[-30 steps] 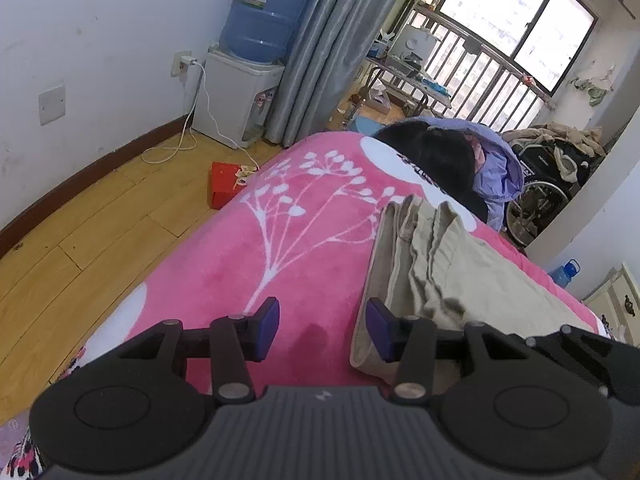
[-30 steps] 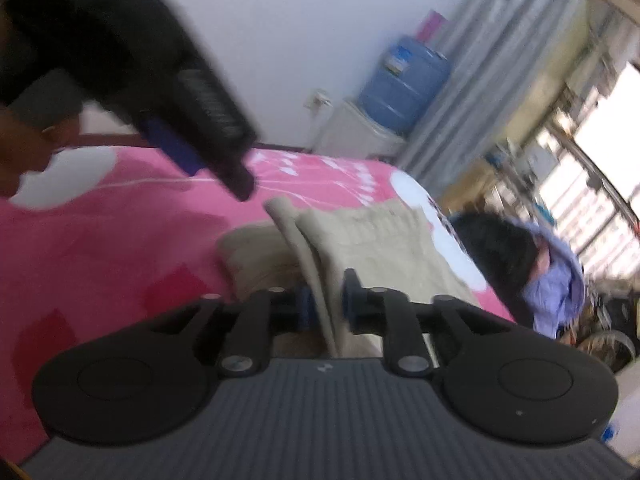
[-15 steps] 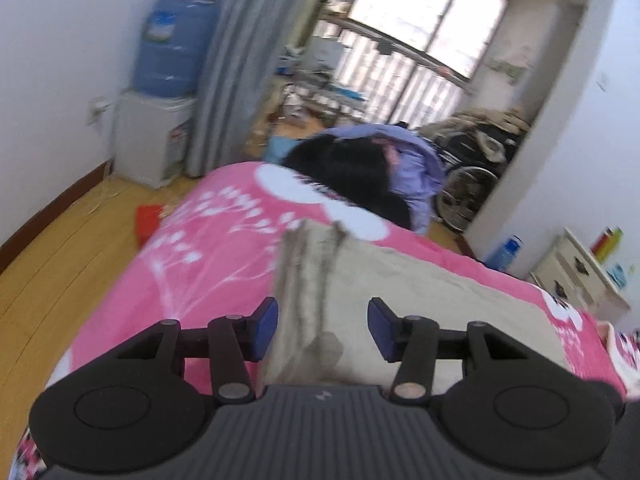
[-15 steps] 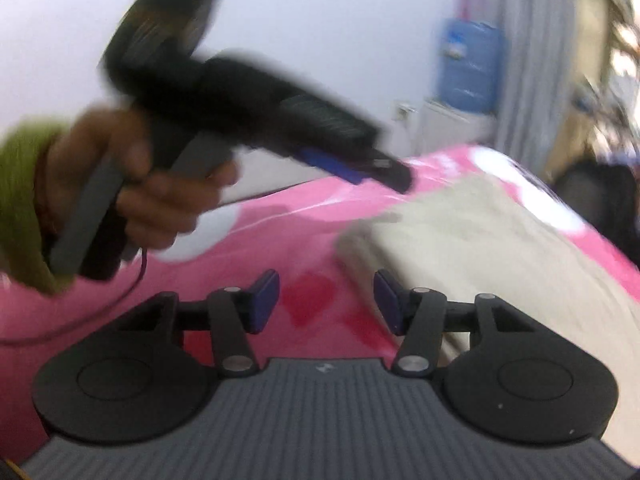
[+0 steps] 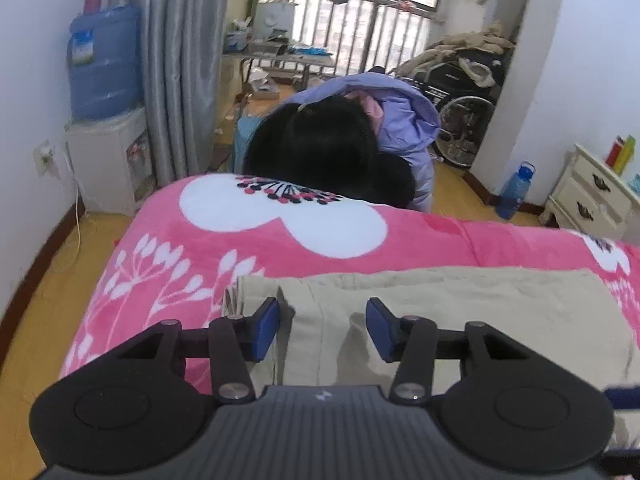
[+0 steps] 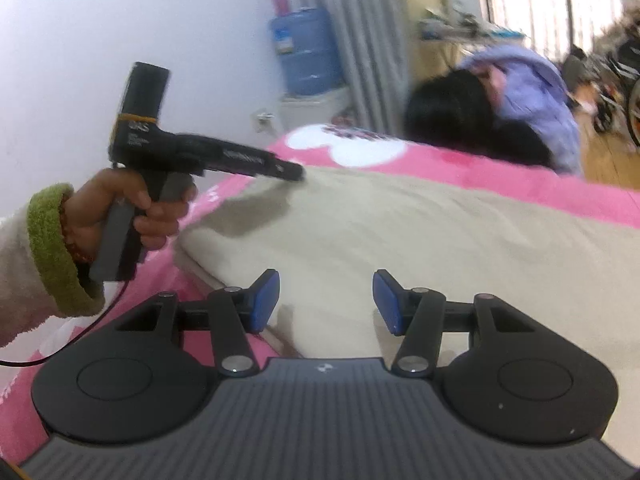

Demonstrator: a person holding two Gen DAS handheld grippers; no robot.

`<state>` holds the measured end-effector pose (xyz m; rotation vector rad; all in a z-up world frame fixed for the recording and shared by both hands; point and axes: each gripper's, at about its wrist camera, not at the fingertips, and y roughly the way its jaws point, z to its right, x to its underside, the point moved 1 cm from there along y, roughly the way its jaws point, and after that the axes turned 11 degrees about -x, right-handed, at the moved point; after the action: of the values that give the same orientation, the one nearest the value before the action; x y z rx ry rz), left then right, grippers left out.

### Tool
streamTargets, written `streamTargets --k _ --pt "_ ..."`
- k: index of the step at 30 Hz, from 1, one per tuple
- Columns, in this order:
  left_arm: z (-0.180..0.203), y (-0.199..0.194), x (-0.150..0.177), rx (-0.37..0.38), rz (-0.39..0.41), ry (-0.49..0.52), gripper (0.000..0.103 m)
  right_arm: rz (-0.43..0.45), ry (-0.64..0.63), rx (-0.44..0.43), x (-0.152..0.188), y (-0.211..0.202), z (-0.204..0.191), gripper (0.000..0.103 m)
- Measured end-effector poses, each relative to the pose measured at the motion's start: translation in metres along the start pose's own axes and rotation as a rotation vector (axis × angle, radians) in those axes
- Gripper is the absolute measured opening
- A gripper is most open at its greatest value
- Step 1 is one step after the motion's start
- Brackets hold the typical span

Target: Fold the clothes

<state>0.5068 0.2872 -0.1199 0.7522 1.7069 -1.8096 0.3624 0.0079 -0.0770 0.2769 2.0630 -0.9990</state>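
A pair of beige trousers lies on the bed's pink blanket, spread out long and flat across it. At its left end several layers of cloth stack at the edge, so the garment looks doubled over lengthwise, leg on leg. It is not a compact bundle: the cloth runs on out of view to the right.

The left gripper hovers low over the layered end, its fingers apart with nothing between them. The right gripper hangs over the middle of the cloth, its fingers also apart and empty. In the right wrist view the person's left hand holds the left gripper's handle, its tip close to the far edge of the trousers.

By my judgement one lengthwise fold is in place, and at least one crosswise fold would be left to make the trousers short. The far end is out of frame, so how it lies cannot be told.
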Motion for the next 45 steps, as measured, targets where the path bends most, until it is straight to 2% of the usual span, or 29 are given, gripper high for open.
streamTargets --k 3,5,10,13,15,18,20,22,25,27,30,33,35,39,41,43,45 --pt "-0.007 0.001 0.000 -0.006 -0.005 -0.045 0.025 0.013 0.049 0.028 0.006 -0.009 0.012 0.051" --pt "-0.011 -0.002 0.000 -0.002 0.003 -0.067 0.018 0.031 0.094 0.045 0.011 -0.019 0.019 0.051" --pt "-0.013 -0.022 -0.004 0.013 0.089 -0.071 0.015 0.069 0.181 0.102 0.024 -0.045 0.041 0.051" --pt "-0.012 -0.013 -0.002 -0.036 0.068 -0.025 0.015 0.081 0.229 0.139 0.035 -0.057 0.054 0.052" --pt "-0.012 0.000 0.004 -0.062 0.041 0.002 0.017 0.094 0.278 0.170 0.043 -0.067 0.065 0.052" --pt "-0.010 0.004 0.011 -0.104 0.056 0.049 0.027 0.149 0.336 0.230 0.049 -0.091 0.083 0.052" --pt "-0.012 -0.005 0.010 -0.157 0.087 0.047 0.054 0.207 0.374 0.289 0.051 -0.113 0.097 0.052" --pt "-0.015 -0.017 0.008 -0.215 0.123 0.037 0.054 0.265 0.446 0.338 0.056 -0.133 0.112 0.050" --pt "-0.012 -0.040 0.001 -0.240 0.172 0.028 0.053 0.318 0.556 0.379 0.065 -0.151 0.134 0.039" --pt "0.003 -0.054 -0.007 -0.184 0.197 0.044 0.053 0.321 0.620 0.351 0.075 -0.150 0.145 0.038" --pt "0.047 -0.064 -0.024 -0.055 0.197 0.117 0.054 0.304 0.698 0.275 0.087 -0.137 0.152 0.040" --pt "0.104 -0.053 -0.043 0.115 0.149 0.205 0.058 0.278 0.762 0.235 0.100 -0.124 0.161 0.040" --pt "0.153 -0.039 -0.054 0.248 0.085 0.266 0.060 0.271 0.815 0.203 0.109 -0.119 0.167 0.040" --pt "0.248 0.001 -0.061 0.409 -0.003 0.407 0.060 0.294 0.856 0.152 0.119 -0.122 0.169 0.039" --pt "0.289 0.021 -0.058 0.443 -0.036 0.493 0.060 0.301 0.864 0.132 0.121 -0.122 0.171 0.032" --pt "0.322 0.040 -0.053 0.457 -0.063 0.571 0.060 0.300 0.860 0.118 0.121 -0.126 0.166 0.030" --pt "0.332 0.049 -0.045 0.451 -0.076 0.607 0.059 0.301 0.857 0.113 0.121 -0.125 0.167 0.029"
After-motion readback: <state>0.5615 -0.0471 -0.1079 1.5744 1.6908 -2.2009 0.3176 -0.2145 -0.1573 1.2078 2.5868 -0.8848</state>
